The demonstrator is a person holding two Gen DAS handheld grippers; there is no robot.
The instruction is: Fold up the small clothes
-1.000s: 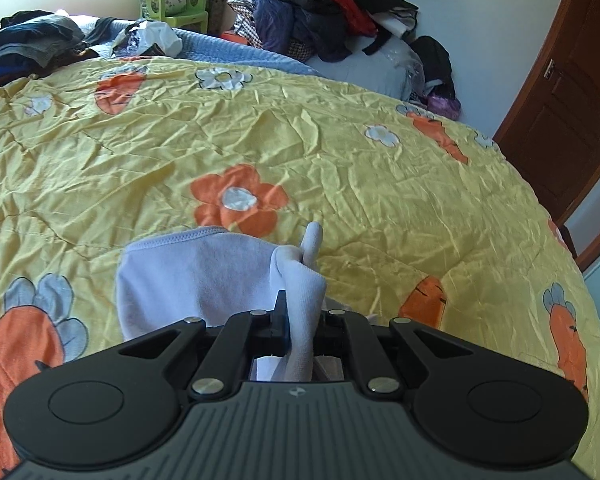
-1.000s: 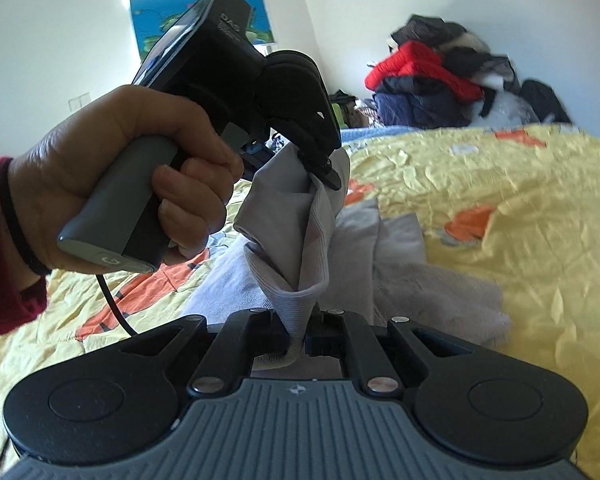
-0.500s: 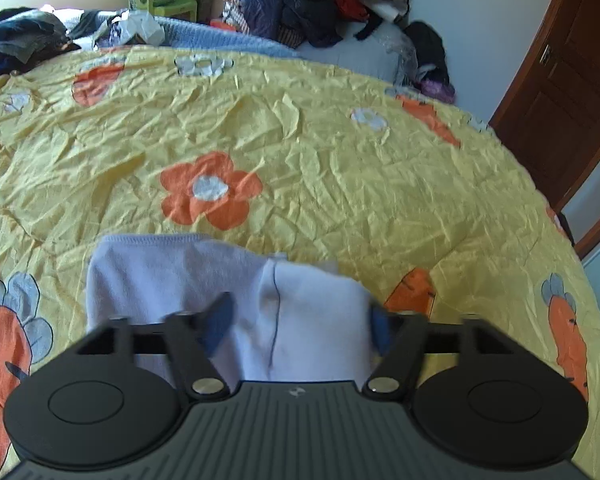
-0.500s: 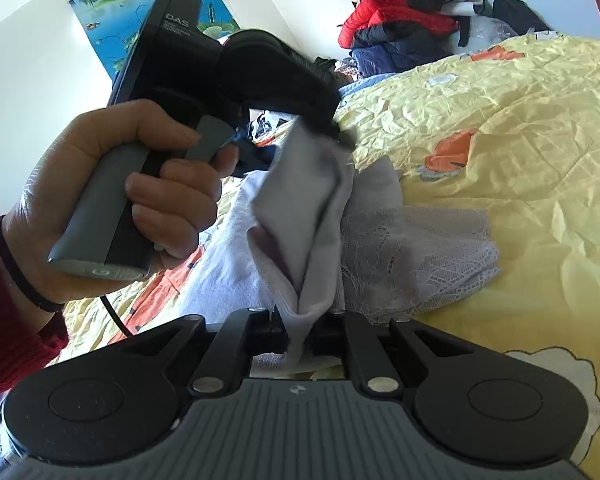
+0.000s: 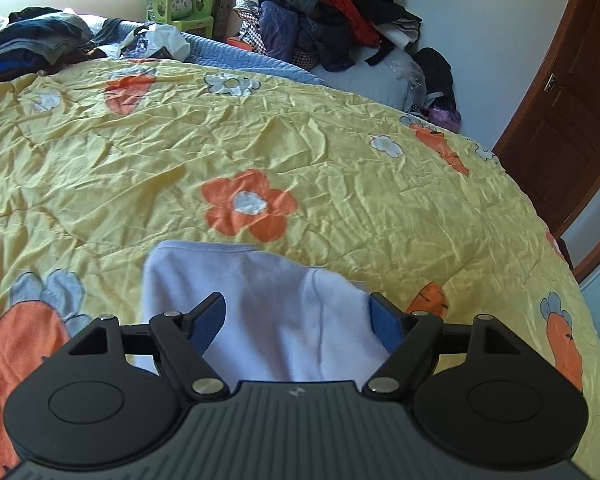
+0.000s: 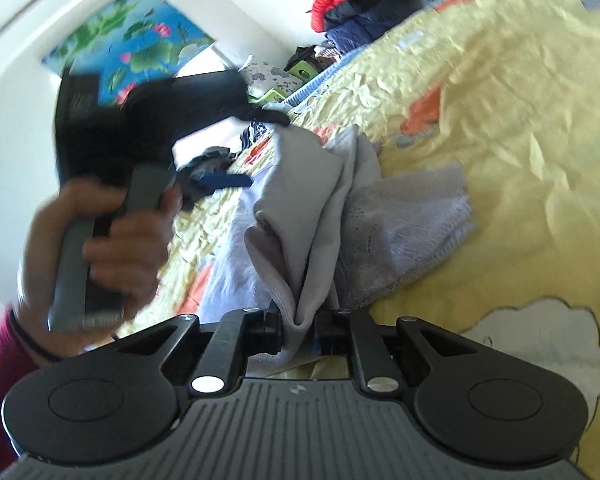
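- The pale lavender-grey garment (image 6: 300, 220) is soft, bunched into folds, and hangs over the yellow flowered quilt (image 5: 340, 160).
- The right gripper (image 6: 298, 332) pinches its lower fold.
- The left gripper (image 5: 296, 320) has its fingers spread wide, the cloth between them.

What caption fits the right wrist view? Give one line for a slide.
Right gripper pinches a pale grey sock above the yellow quilt; left gripper open.

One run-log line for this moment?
left gripper: open, above pale garment | right gripper: shut on grey sock | surface: yellow quilt
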